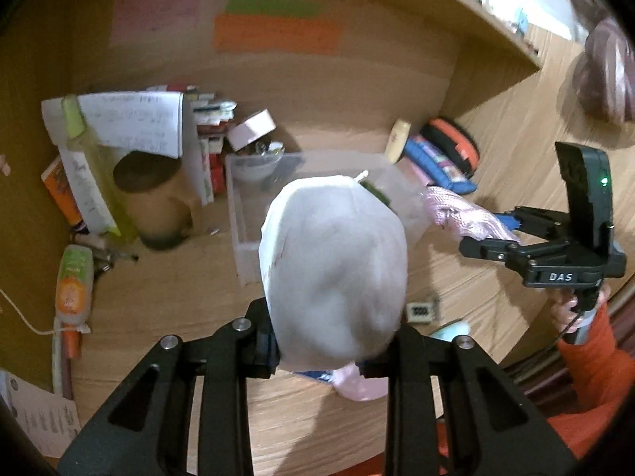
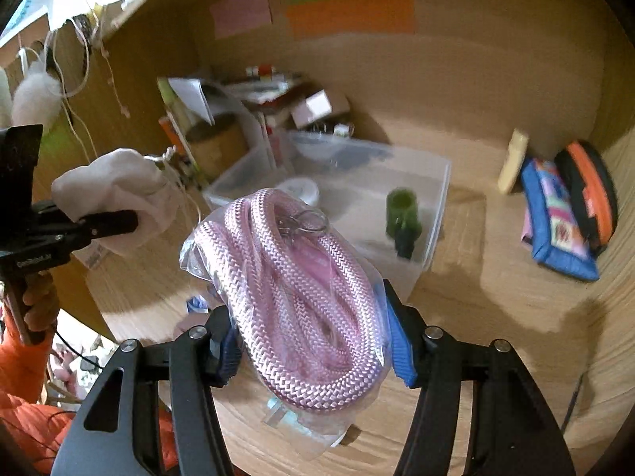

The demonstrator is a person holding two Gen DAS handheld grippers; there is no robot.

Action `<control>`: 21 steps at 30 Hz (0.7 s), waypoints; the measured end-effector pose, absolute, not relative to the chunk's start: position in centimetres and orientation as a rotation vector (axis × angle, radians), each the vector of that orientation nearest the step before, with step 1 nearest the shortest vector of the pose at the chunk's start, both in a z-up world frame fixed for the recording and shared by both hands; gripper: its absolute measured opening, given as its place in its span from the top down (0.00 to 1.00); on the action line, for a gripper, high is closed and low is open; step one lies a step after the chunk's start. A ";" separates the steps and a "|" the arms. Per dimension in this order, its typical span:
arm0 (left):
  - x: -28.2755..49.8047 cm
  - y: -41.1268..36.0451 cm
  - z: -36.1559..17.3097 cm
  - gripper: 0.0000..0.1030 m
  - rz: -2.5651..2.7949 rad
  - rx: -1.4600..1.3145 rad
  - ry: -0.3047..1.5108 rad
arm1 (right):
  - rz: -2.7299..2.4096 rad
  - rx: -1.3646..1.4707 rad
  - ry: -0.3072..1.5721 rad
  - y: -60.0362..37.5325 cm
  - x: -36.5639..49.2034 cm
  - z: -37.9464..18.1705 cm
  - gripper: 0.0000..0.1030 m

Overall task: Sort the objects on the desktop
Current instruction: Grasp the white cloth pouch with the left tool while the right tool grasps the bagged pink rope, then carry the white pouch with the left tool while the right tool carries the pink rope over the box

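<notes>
Far left in the left wrist view there's a tall yellow-green bottle [image 1: 85, 166] leaning by some papers, with an orange-labelled tube [image 1: 73, 285] lying flat on the wooden desk [image 1: 166, 301] below it. The right cam barely catches that corner, just a blurry brown tub [image 2: 216, 144].

Middle: the left gripper [image 1: 333, 353] is clamped on a white cloth pouch [image 1: 335, 265], held up off the desk and blocking most of the clear plastic bin [image 1: 238, 214] behind it. From the right cam you can see that same pouch [image 2: 115, 198] from the side, drawstring dangling, plus what the left cam hides: the bin [image 2: 436, 206] is open and a small green bottle [image 2: 403, 214] sits inside, a bit blurred.

The right gripper [image 2: 313, 357] is gripping a bagged coil of pink rope [image 2: 293, 289] between its blue pads, also lifted clear of the desk. In the left cam only a pink corner of it [image 1: 468, 214] shows at the other claw [image 1: 492, 234].

Right side: a cream bottle [image 2: 514, 160] leans at the back wall, next to a blue patterned pouch [image 2: 555, 230] and an orange-and-black case [image 2: 591, 190]. Only the left view shows the orange sleeve [image 1: 591, 361] holding the handle.
</notes>
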State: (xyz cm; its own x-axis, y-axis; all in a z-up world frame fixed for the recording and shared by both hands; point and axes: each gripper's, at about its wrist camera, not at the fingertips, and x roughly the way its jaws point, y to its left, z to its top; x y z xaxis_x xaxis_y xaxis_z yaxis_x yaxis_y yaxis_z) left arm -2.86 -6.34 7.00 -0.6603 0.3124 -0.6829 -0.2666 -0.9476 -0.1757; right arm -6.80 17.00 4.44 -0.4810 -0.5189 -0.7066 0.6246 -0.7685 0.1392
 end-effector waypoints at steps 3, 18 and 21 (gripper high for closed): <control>-3.8 -6.6 8.1 0.73 2.575 -1.101 -0.123 | -2.253 0.978 0.149 17.4 -7.3 6.0 0.46; -9.4 -6.6 13.4 0.73 2.641 -1.015 -0.099 | -2.308 0.921 0.088 17.1 -12.7 10.5 0.45; -11.5 -6.5 11.5 0.73 2.607 -1.096 -0.113 | -2.284 0.962 0.120 15.8 -14.0 9.2 0.45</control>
